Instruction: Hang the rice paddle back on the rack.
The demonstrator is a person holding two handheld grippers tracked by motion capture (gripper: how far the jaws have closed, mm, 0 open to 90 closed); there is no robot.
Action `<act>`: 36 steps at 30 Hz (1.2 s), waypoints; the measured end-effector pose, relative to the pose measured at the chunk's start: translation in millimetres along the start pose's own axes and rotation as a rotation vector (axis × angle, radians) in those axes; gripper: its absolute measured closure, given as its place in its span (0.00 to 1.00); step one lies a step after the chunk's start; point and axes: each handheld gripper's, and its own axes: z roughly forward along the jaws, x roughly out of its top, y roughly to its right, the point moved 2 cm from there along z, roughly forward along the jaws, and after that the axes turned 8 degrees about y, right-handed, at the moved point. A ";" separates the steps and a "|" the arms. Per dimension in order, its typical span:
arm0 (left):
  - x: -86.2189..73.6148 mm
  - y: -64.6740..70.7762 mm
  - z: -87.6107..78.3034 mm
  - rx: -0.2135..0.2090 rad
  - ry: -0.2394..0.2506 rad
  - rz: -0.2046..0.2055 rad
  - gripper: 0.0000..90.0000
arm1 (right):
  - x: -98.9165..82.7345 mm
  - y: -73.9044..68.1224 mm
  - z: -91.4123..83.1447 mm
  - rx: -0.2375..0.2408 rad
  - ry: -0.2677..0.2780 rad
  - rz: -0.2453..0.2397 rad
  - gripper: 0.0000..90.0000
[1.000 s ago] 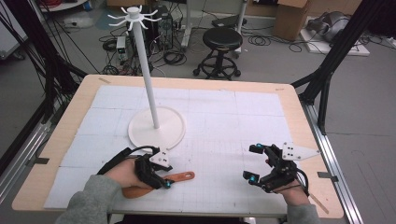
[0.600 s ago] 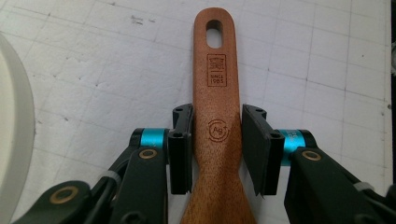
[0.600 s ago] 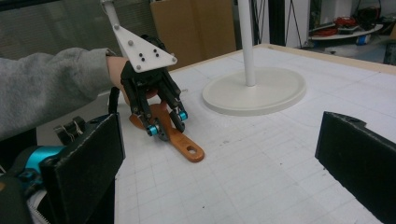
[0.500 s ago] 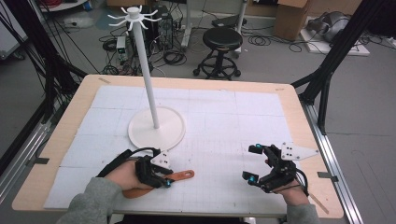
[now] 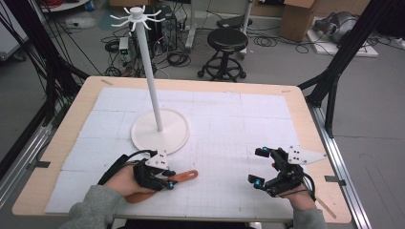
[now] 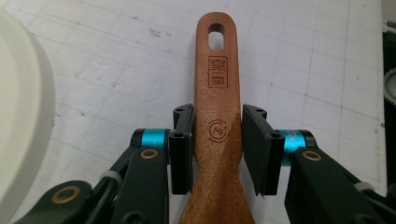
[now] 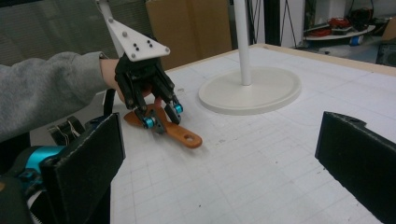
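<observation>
Wooden spatula (image 6: 217, 126) is lying flat on the white gridded mat (image 5: 229, 124), near the front edge on our left side, hanging hole pointing toward the table middle. We are closing the left gripper (image 6: 217, 140) across its handle neck: the jaws have just been closing, with the handle between them, and the pads are now sitting against both edges, pinching it where the handle is narrow enough to fit and the hole end stays free. That free hole probably matters, since the white hook stand (image 5: 160, 131) is standing just beyond, its round base near the spatula and its hooks high up. Blade end is hiding under our left hand (image 5: 119, 179). We are keeping the right gripper (image 5: 270, 167) well apart on the right, jaws spread wide with nothing between them, resting low over the mat, likely waiting to steady or take over.
</observation>
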 end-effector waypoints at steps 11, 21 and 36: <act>0.8 12.3 -32.8 0.044 0.143 0.022 0.72 | -1.1 2.7 6.6 0.005 -0.009 -0.005 0.00; 0.9 13.3 -67.6 0.104 0.244 -0.007 0.72 | -1.0 4.1 7.8 0.002 -0.011 0.001 0.00; 6.8 13.8 -98.2 0.174 0.320 -0.014 0.72 | -1.0 3.6 7.9 0.004 -0.011 -0.006 0.00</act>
